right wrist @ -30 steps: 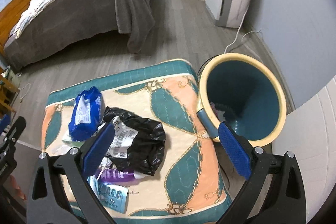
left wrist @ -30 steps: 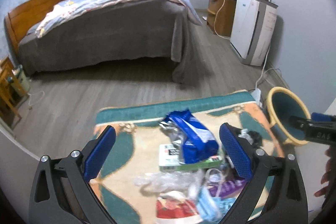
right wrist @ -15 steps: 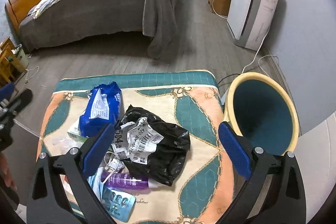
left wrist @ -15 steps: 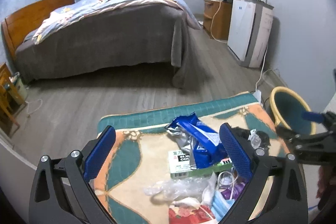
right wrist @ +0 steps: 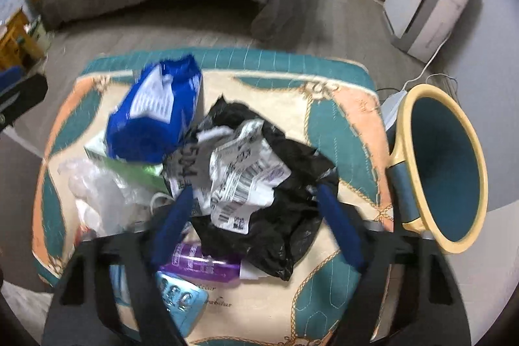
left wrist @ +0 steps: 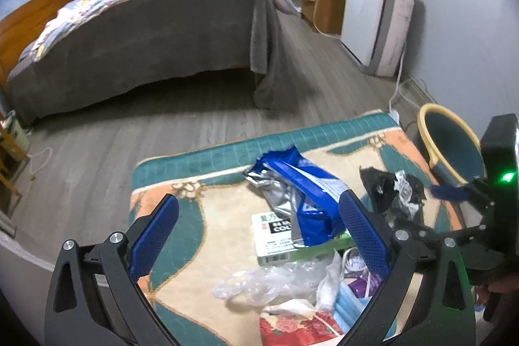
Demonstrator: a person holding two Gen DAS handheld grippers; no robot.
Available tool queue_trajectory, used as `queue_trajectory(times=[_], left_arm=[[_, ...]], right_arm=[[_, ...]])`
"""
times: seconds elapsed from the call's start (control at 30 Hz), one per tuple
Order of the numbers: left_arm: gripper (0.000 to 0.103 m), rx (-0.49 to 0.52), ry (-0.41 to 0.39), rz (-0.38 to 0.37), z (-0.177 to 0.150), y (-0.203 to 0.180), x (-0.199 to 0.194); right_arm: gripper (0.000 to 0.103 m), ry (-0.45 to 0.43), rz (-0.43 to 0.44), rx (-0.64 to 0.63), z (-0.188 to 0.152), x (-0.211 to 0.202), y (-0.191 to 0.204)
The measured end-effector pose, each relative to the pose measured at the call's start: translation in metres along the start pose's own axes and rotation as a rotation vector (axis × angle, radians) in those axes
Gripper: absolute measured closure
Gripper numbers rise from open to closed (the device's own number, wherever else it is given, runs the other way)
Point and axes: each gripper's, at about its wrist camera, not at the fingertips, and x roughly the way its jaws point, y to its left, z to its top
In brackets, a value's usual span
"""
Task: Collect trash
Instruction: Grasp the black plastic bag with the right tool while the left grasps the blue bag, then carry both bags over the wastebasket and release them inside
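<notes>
Patterned mat [right wrist: 343, 132], black bag [right wrist: 275, 184] seemingly between right gripper [right wrist: 256, 218] fingers

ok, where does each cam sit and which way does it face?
Left wrist: on the left gripper, facing across the mat toward the bed; own open fingers show, and the right gripper at the right edge.
Right wrist: on the right gripper, tilted down at the black bag; own open fingers show.
Shared: blue packet, black bag, bin, bed.
</notes>
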Motion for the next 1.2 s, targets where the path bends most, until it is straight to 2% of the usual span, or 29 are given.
queue_trajectory(times=[0.03,0.1,0.23,0.4,0.57,0.73,0.77,0.83,0.87,0.9,0.97,1.1,1.2], left_arm=[[0.005,0.007,0.005,-0.005,-0.001,-0.003,0.003],[0.005,0.023,0.016,-0.012,-0.001,-0.009,0.008],[0.006,0.048,0.035,-0.028,-0.001,-0.023,0.022],[0.006,0.065,0.058,-0.027,0.001,-0.037,0.039],[0.008,0.088,0.084,-0.049,0.000,-0.049,0.054],[0.011,0.113,0.125,-0.036,-0.006,-0.058,0.075],[0.013,0.121,0.134,-0.038,-0.007,-0.060,0.079],[0.035,0.141,0.155,-0.058,-0.009,-0.064,0.085],[0.040,0.156,0.167,-0.044,-0.010,-0.065,0.087],[0.049,0.164,0.177,-0.048,-0.012,-0.066,0.089],[0.049,0.172,0.181,-0.058,-0.013,-0.065,0.089],[0.057,0.185,0.169,-0.049,-0.015,-0.064,0.086],[0.060,0.199,0.132,-0.029,-0.014,-0.064,0.079]], right_arm=[[0.065,0.009,0.005,0.002,0.000,0.001,-0.001],[0.076,0.002,0.021,0.011,0.000,-0.003,-0.003],[0.086,-0.039,0.002,0.024,0.005,-0.015,-0.013],[0.093,-0.096,0.012,0.093,0.014,-0.035,-0.038],[0.094,-0.115,0.028,0.142,0.018,-0.041,-0.055],[0.094,-0.121,0.049,0.133,0.023,-0.043,-0.056],[0.094,-0.122,0.052,0.128,0.024,-0.044,-0.055],[0.094,-0.119,0.062,0.121,0.024,-0.044,-0.054],[0.094,-0.116,0.067,0.117,0.025,-0.043,-0.055],[0.094,-0.115,0.068,0.115,0.025,-0.043,-0.057],[0.094,-0.114,0.070,0.113,0.027,-0.042,-0.059],[0.094,-0.117,0.073,0.123,0.029,-0.043,-0.063],[0.094,-0.127,0.071,0.124,0.031,-0.046,-0.065]])
